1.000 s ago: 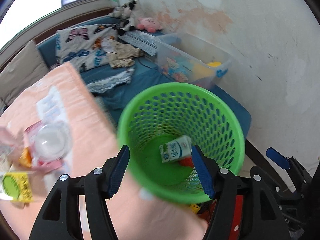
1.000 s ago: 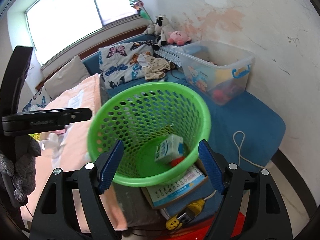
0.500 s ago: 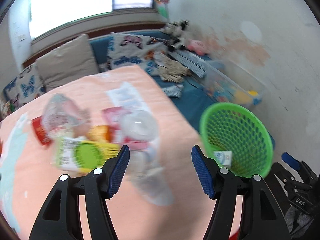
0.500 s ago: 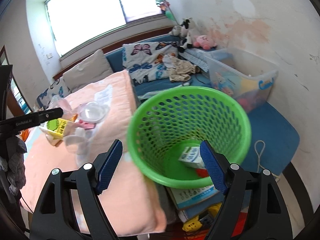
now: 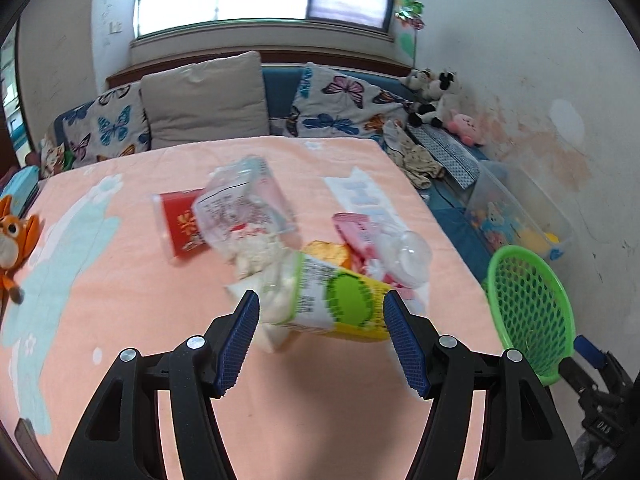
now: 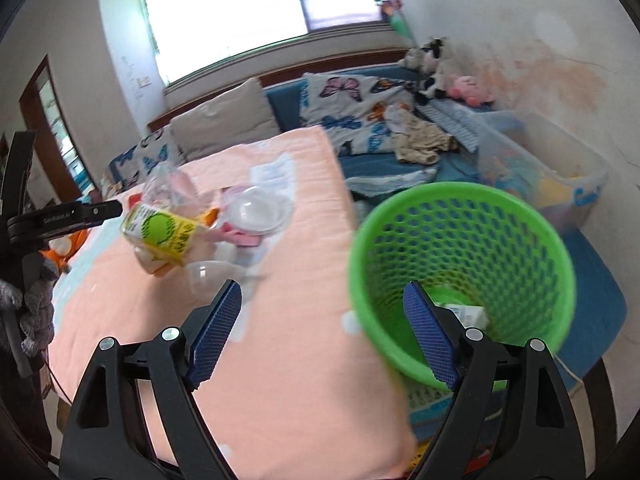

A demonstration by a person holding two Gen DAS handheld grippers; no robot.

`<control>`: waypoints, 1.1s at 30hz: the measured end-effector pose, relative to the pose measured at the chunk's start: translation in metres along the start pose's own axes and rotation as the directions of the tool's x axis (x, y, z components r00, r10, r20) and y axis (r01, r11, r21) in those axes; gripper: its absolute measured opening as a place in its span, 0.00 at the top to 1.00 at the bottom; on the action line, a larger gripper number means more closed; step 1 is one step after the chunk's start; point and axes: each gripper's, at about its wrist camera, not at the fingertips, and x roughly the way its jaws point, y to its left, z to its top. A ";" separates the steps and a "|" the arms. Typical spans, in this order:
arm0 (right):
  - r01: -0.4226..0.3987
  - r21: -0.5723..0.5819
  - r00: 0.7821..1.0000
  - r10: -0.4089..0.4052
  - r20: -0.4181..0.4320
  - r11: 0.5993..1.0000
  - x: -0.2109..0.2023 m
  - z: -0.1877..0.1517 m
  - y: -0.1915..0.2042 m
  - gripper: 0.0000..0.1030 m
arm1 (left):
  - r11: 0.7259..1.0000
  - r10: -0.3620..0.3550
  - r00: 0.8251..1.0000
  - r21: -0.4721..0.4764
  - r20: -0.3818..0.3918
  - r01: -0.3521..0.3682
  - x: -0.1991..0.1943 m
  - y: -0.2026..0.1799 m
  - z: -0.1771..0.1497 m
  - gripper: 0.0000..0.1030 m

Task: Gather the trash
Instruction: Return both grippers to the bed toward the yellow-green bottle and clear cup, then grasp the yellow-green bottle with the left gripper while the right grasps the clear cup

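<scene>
The left gripper (image 5: pixel 320 336), jaws wide and empty, frames a yellow-green packet (image 5: pixel 340 304), probably next for the green basket (image 6: pixel 460 280); the right gripper's (image 6: pixel 324 332) jaws have just been opening, empty.

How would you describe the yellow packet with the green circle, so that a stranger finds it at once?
Look at the peach blanket covering the table, then at the pile of trash near its basket side. The yellow packet lies at the pile's near end, directly ahead of the left gripper. Only it has a big green circle.
</scene>
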 end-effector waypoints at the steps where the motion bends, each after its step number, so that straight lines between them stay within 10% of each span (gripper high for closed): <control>1: -0.018 -0.010 1.000 0.018 -0.011 1.000 0.006 0.000 0.006 0.19 | 1.000 0.000 1.000 -0.006 -0.002 -0.001 0.000 0.004 -0.001 0.39; 33: -0.194 -0.024 0.952 0.183 -0.246 0.981 0.131 -0.002 0.074 0.27 | 0.978 -0.206 0.969 -0.062 -0.138 0.199 0.071 0.041 0.015 0.39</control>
